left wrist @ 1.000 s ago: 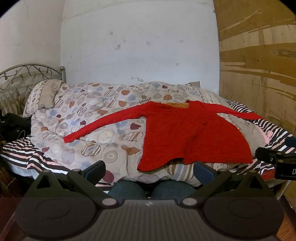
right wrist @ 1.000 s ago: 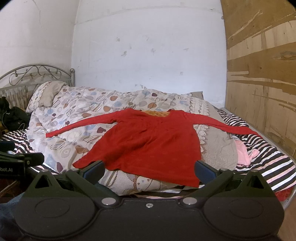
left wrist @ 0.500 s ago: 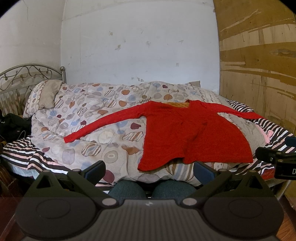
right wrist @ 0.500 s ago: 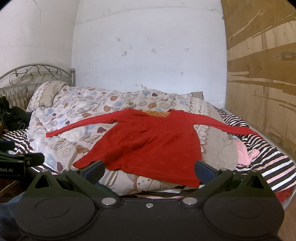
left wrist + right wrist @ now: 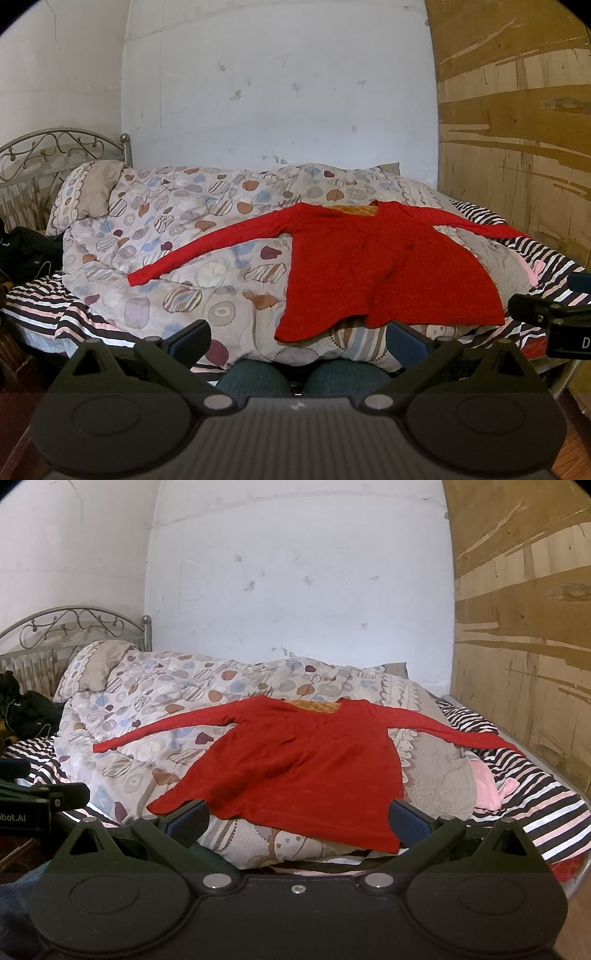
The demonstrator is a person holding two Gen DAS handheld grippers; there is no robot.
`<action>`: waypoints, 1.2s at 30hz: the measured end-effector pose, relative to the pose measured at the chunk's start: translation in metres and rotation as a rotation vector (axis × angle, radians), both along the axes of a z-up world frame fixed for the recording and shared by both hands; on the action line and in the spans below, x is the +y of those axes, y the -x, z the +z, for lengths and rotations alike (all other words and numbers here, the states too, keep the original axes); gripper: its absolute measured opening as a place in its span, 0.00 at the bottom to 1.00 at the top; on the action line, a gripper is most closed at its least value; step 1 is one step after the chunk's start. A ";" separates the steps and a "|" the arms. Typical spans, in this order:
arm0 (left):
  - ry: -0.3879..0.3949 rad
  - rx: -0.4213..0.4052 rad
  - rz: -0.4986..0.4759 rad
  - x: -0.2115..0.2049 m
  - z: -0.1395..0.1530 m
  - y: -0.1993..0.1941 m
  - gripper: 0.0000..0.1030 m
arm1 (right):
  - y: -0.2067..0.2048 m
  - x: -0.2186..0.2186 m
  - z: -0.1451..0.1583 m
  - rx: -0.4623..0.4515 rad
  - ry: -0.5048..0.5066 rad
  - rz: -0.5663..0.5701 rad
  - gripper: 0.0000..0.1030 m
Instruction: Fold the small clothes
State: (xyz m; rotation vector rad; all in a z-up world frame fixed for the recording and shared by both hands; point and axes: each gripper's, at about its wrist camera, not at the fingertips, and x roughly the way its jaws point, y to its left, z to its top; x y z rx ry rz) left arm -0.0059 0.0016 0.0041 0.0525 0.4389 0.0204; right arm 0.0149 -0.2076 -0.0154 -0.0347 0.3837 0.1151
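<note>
A red long-sleeved top (image 5: 376, 269) (image 5: 295, 764) lies spread flat on the patterned duvet (image 5: 177, 251) (image 5: 155, 709), both sleeves stretched out to the sides and the hem toward me. My left gripper (image 5: 297, 339) is open, held short of the hem's left corner with nothing between its fingers. My right gripper (image 5: 297, 818) is also open and empty, just in front of the hem. In the left wrist view the right gripper's side shows at the right edge (image 5: 546, 317); in the right wrist view the left gripper's side shows at the left edge (image 5: 40, 794).
The bed has a striped sheet (image 5: 546, 805) and a metal headboard (image 5: 55, 147) at the left. A pink garment (image 5: 487, 779) lies right of the top. Dark items (image 5: 26, 247) sit at the bed's left. A wooden panel (image 5: 524, 646) stands on the right. Knees (image 5: 295, 376) show below.
</note>
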 end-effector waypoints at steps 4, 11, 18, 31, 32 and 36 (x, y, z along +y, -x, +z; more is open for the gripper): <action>0.000 -0.001 0.000 -0.001 -0.001 0.000 1.00 | 0.001 0.001 -0.002 0.000 0.000 0.000 1.00; -0.001 -0.001 0.000 0.000 0.000 0.000 1.00 | 0.000 0.000 -0.001 0.001 0.000 0.000 1.00; 0.001 -0.002 0.003 0.002 0.002 0.001 1.00 | 0.000 0.001 -0.004 0.003 -0.003 0.000 1.00; 0.001 0.000 0.004 0.005 0.004 0.003 1.00 | -0.002 0.000 -0.002 0.003 -0.002 0.001 1.00; 0.000 0.000 0.004 0.005 0.004 0.003 1.00 | -0.002 0.000 -0.003 0.003 -0.002 0.001 1.00; -0.005 0.009 0.014 0.008 0.004 0.002 1.00 | -0.003 -0.001 -0.002 0.006 -0.001 0.000 1.00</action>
